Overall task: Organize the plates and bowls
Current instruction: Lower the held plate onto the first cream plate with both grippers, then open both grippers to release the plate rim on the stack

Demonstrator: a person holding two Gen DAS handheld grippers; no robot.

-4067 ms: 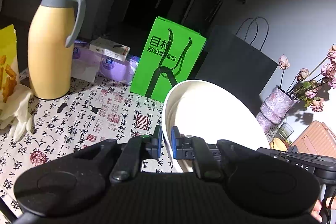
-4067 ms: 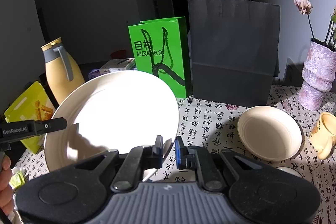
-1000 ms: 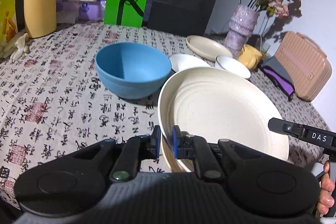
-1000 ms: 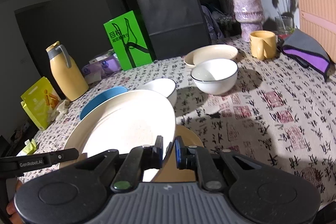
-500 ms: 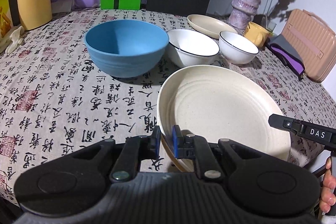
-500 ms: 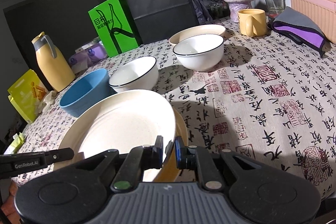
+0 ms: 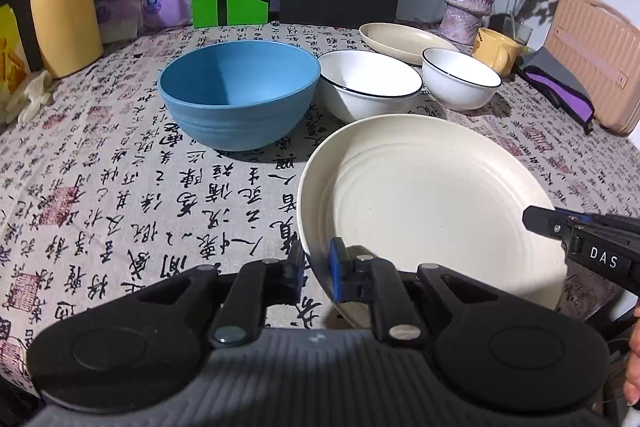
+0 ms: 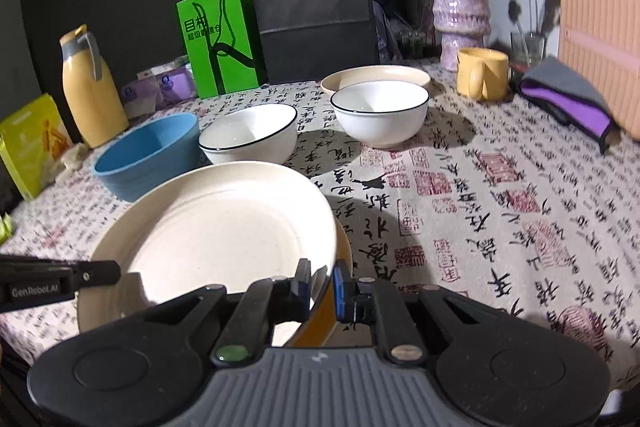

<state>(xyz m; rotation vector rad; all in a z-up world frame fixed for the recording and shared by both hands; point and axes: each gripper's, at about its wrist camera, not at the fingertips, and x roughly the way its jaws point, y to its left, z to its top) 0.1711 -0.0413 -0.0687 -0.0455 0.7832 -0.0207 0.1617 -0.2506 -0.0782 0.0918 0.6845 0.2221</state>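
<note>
Fingers (image 7: 338,269) pinch one plate (image 7: 420,203); three bowls (image 7: 236,99) beyond.

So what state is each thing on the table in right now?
Large cream plate: gripped at opposite rims by both grippers.
Left gripper: shut on its rim.
Right gripper: shut on its rim.
Blue bowl: upright, empty.
Two white bowls: upright, empty.
Small cream plate: flat, empty.
Yellow mug: upright.

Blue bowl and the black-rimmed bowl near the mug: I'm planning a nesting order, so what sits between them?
A second black-rimmed white bowl sits between the blue bowl and the farther white bowl; both wrist views show it.
</note>
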